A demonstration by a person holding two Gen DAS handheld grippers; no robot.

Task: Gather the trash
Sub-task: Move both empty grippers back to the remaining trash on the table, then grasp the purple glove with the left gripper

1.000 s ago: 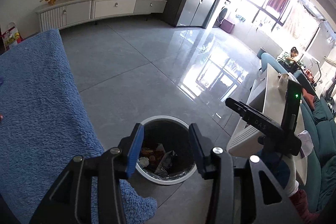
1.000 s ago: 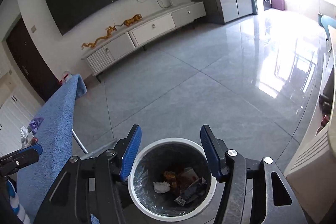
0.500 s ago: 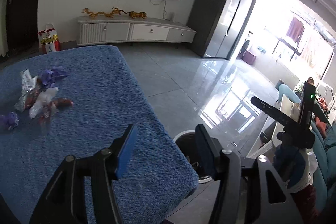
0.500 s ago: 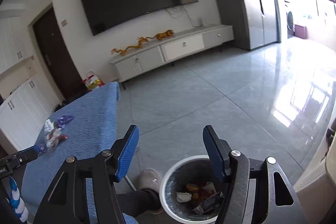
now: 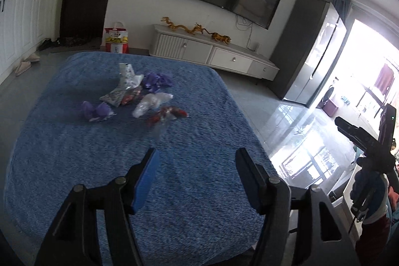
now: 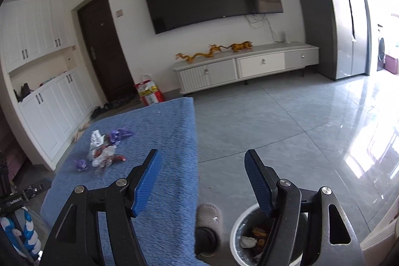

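Observation:
Several crumpled wrappers lie in a loose pile on the blue-covered table (image 5: pixel 199 191): purple ones (image 5: pixel 96 110), clear and silver ones (image 5: pixel 127 86) and a red one (image 5: pixel 167 114). The pile also shows in the right wrist view (image 6: pixel 104 151). My left gripper (image 5: pixel 195 161) is open and empty over the table's near part, short of the pile. My right gripper (image 6: pixel 203 163) is open and empty, beside the table's right edge and above a white trash bin (image 6: pixel 240 228) that holds wrappers.
A grey slipper (image 6: pixel 208 216) lies on the floor between the table and the bin. A white TV cabinet (image 6: pixel 244 66) stands at the far wall below a TV. The tiled floor is glossy. My right gripper's body shows at the right of the left wrist view (image 5: pixel 369 146).
Both grippers have lifted and swung from over the bin toward the table. The left one now faces the wrapper pile. Both stayed open and empty.

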